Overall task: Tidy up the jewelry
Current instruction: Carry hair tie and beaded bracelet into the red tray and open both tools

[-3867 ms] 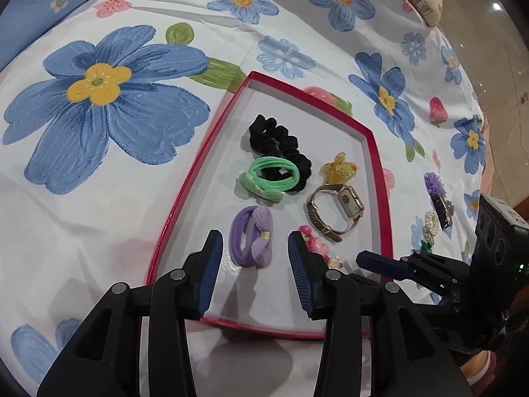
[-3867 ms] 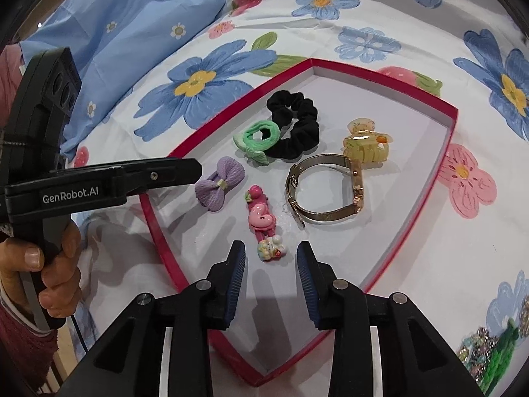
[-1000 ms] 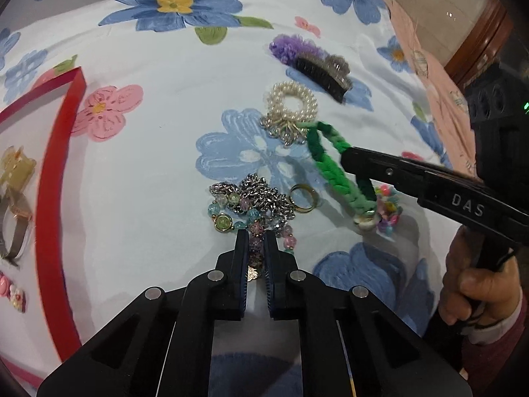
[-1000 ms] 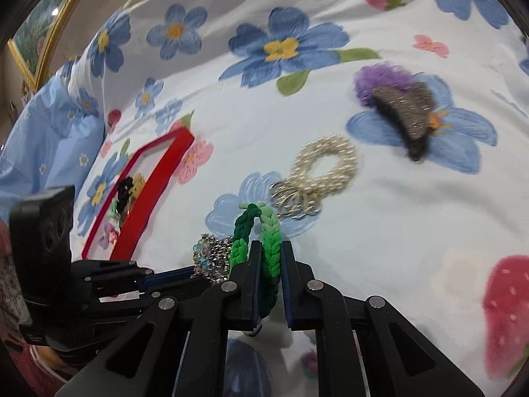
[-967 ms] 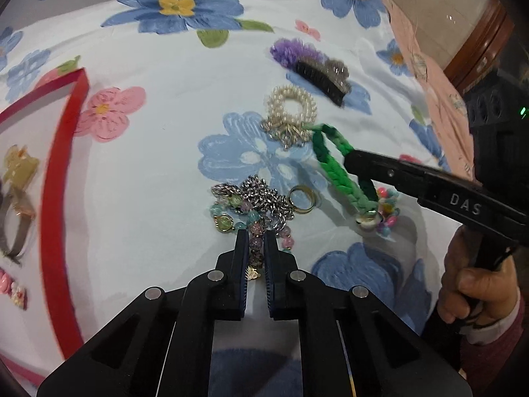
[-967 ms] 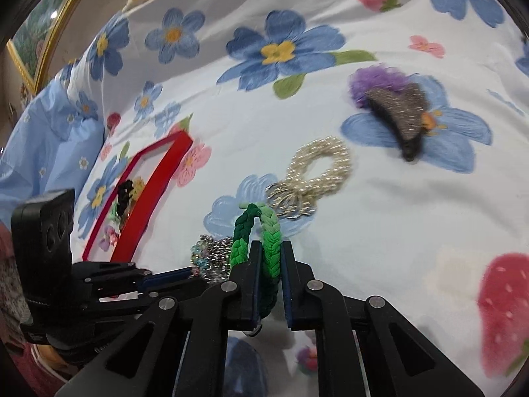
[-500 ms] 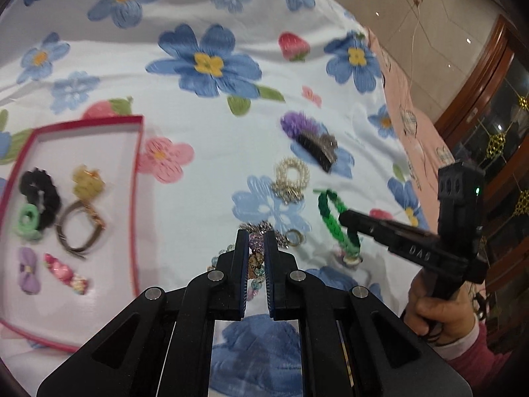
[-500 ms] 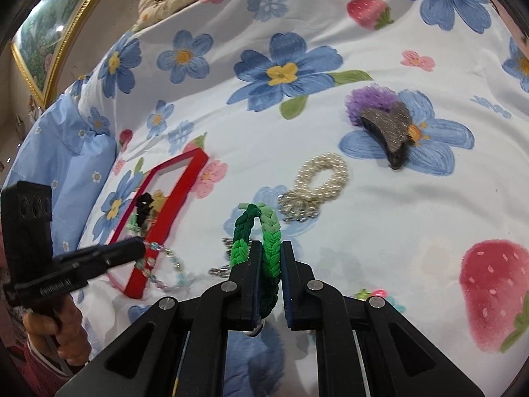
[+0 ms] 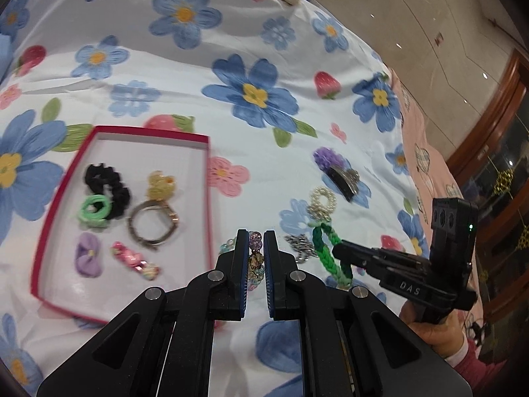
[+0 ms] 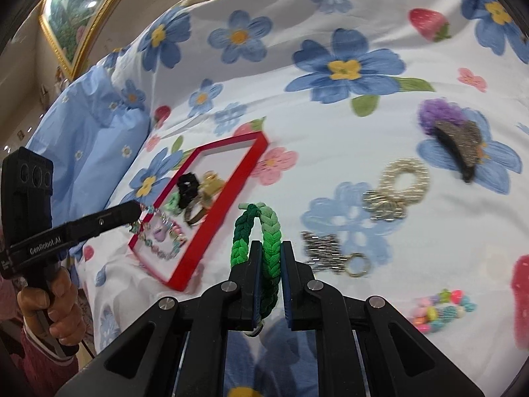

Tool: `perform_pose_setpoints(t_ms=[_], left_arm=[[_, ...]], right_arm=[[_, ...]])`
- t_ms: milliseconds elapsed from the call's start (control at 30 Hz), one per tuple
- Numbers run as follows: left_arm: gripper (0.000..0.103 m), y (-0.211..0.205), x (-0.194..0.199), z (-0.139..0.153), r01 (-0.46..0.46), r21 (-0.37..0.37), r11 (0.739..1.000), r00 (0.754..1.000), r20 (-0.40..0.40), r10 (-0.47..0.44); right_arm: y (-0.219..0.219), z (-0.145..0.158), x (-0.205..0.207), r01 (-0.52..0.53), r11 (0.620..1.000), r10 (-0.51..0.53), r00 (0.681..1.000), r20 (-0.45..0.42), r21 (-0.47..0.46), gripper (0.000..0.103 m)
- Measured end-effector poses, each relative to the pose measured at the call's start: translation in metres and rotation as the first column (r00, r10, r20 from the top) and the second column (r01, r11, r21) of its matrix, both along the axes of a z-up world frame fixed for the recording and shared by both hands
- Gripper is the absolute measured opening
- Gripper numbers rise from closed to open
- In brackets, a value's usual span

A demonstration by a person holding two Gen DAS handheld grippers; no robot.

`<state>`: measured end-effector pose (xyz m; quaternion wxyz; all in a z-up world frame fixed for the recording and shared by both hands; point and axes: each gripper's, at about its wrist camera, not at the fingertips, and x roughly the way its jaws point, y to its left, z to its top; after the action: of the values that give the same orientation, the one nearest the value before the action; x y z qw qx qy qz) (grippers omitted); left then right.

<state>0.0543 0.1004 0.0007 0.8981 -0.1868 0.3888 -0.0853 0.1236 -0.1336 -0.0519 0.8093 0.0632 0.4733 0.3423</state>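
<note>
The left gripper (image 9: 255,259) is closed on one beaded bracelet (image 9: 254,254), and the right gripper (image 10: 267,266) is closed on one green braided band (image 10: 256,228); both things hang above the flowered bedsheet (image 9: 264,152). On the sheet near the right gripper lie one silver chain (image 10: 325,249) with a ring, one string of coloured beads (image 10: 439,304), then one pearl scrunchie (image 10: 405,178) and one dark hair claw (image 10: 461,142). To the left, one red tray (image 9: 206,198) holds six pieces. The beaded bracelet partly hides the tray in the right wrist view.
</note>
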Motion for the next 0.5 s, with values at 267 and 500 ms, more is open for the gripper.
perform_pose_setpoints(t_ms=[267,500], left_arm=[[0.007,0.04,-0.02,-0.003,-0.083,-0.005,0.997,0.997,0.0,0.083],[0.007,0.067,-0.031,-0.009,-0.142,-0.01,0.99,0.99,-0.011,0.142]], right_arm=[[0.043,-0.002,-0.009,-0.083,0.997,0.083,0.997,-0.006,0.002,0.01],[0.074,-0.003,-0.013,-0.142,0.99,0.142,0.99,-0.01,0.002,0.01]])
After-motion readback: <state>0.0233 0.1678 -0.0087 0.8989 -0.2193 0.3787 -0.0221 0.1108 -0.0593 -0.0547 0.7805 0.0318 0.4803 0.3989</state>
